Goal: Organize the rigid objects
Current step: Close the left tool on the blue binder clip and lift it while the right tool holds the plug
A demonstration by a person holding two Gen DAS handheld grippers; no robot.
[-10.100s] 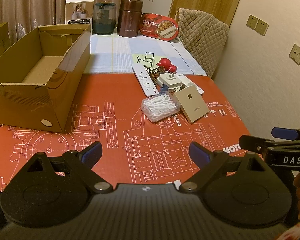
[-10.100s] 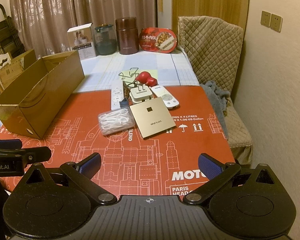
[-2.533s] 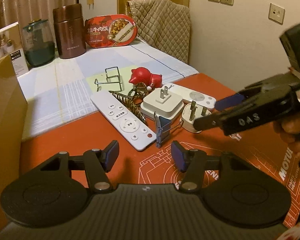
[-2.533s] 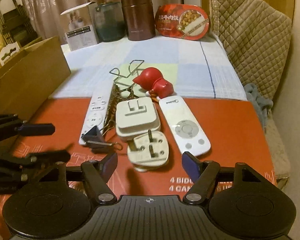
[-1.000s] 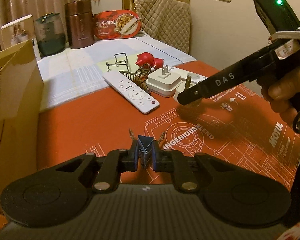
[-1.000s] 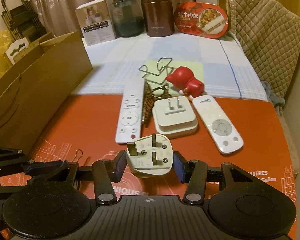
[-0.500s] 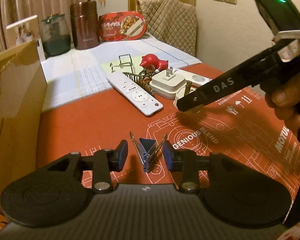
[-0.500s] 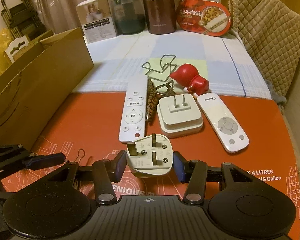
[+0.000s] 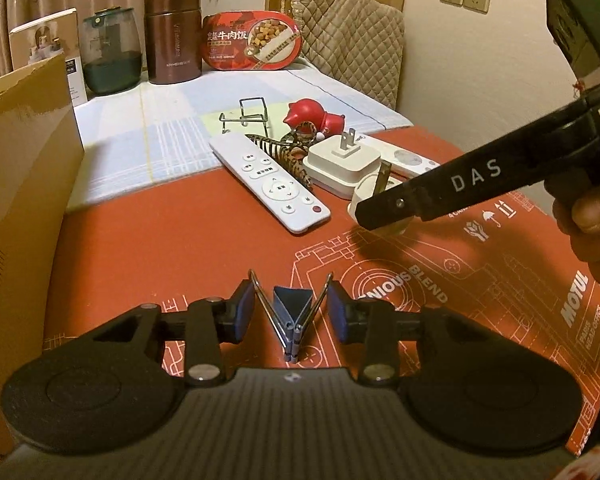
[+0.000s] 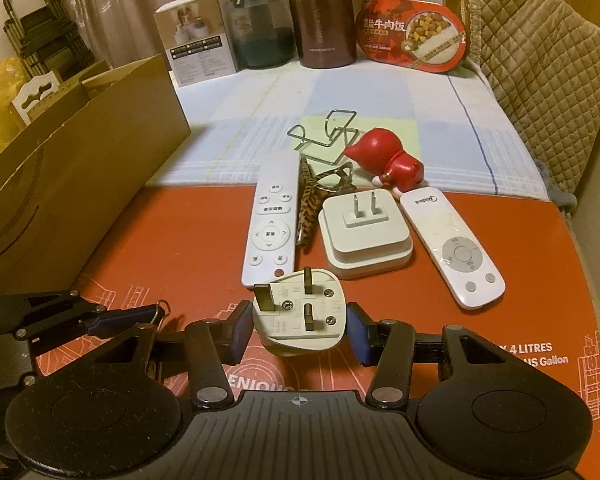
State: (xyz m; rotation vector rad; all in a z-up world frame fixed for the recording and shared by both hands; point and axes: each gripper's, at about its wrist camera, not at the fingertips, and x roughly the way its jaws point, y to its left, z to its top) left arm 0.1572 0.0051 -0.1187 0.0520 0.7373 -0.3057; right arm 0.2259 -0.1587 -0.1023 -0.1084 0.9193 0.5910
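left hand-held gripper [image 9: 290, 316]: jaws apart, binder clip [image 9: 291, 312] between pads, wire arms touching them, near cardboard box [image 9: 16, 184] | right hand-held gripper [image 10: 298, 330]: clamped on white plug [image 10: 300, 320], just above red surface [image 10: 172, 248]

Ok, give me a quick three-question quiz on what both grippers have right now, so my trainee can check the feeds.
1. True or false: the right gripper is shut on the three-pin plug.
2. What sits between the fingers of the left gripper? A) a spoon B) a binder clip C) a battery
3. Fill in: ___ white remotes are in the right wrist view.

Key: 1 true; 2 B; 3 two.
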